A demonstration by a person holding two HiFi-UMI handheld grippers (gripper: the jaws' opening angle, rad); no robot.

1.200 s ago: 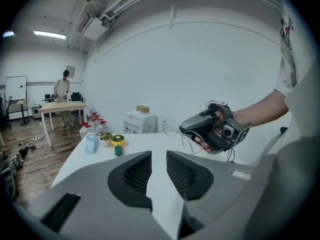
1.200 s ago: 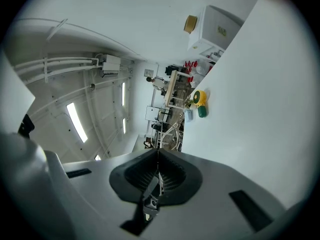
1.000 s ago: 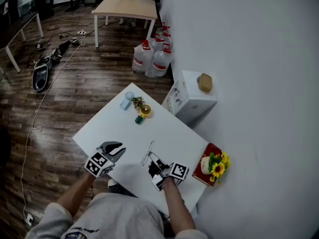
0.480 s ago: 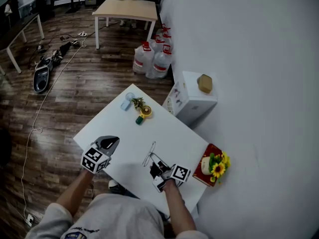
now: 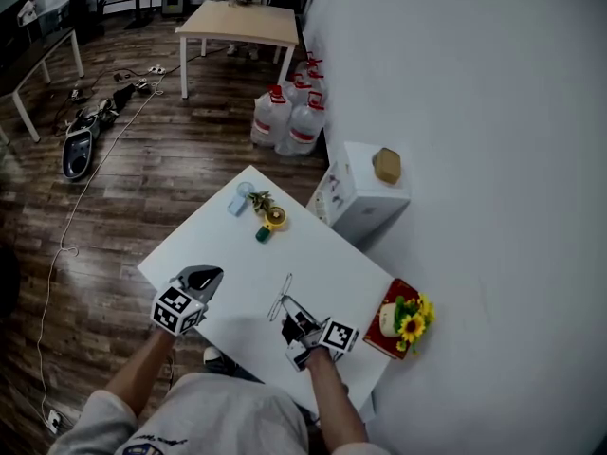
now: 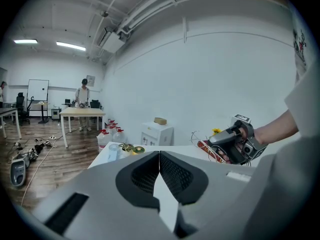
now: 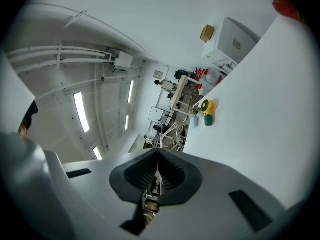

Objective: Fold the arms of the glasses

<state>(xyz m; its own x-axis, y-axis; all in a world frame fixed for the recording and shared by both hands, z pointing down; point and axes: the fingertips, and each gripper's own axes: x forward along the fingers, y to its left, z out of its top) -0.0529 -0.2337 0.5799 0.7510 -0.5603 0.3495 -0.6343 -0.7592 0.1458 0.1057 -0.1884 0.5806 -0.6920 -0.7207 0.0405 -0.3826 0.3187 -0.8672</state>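
Grey jaw pads on both tools are together. The left gripper point(image 5: 213, 275) is closed on nothing: its own view shows the pads meeting at the tips with only white tabletop behind them. The right gripper point(image 5: 290, 318) is also pinched fully narrow. The thin wire glasses point(image 5: 283, 300) project from its tips, so I read it as clamped on the frame, though the exact contact point is too fine to make out.

Glasses position: at the near-right part of the white table point(image 5: 237, 245). In the left gripper view they appear lifted off the surface. One thin arm runs from the right gripper's tips away from the person, toward the table's middle, so the long axis is roughly near-to-far in the head view.

Key relation: the left gripper is well apart from the glasses, over the table's near-left edge, and the glasses lie to its right. The left gripper view shows the right tool and the wire frame off to its right, level with it. Judgement: the right hand is the holder and the left is the free hand. The left must cross rightward to reach the open arm and swing it in against the frame.

Farther out there is a yellow-and-green toy point(image 5: 273, 218) and a pale blue cup point(image 5: 240, 200) near the far corner. A red box with sunflowers point(image 5: 410, 322) sits at the right edge.
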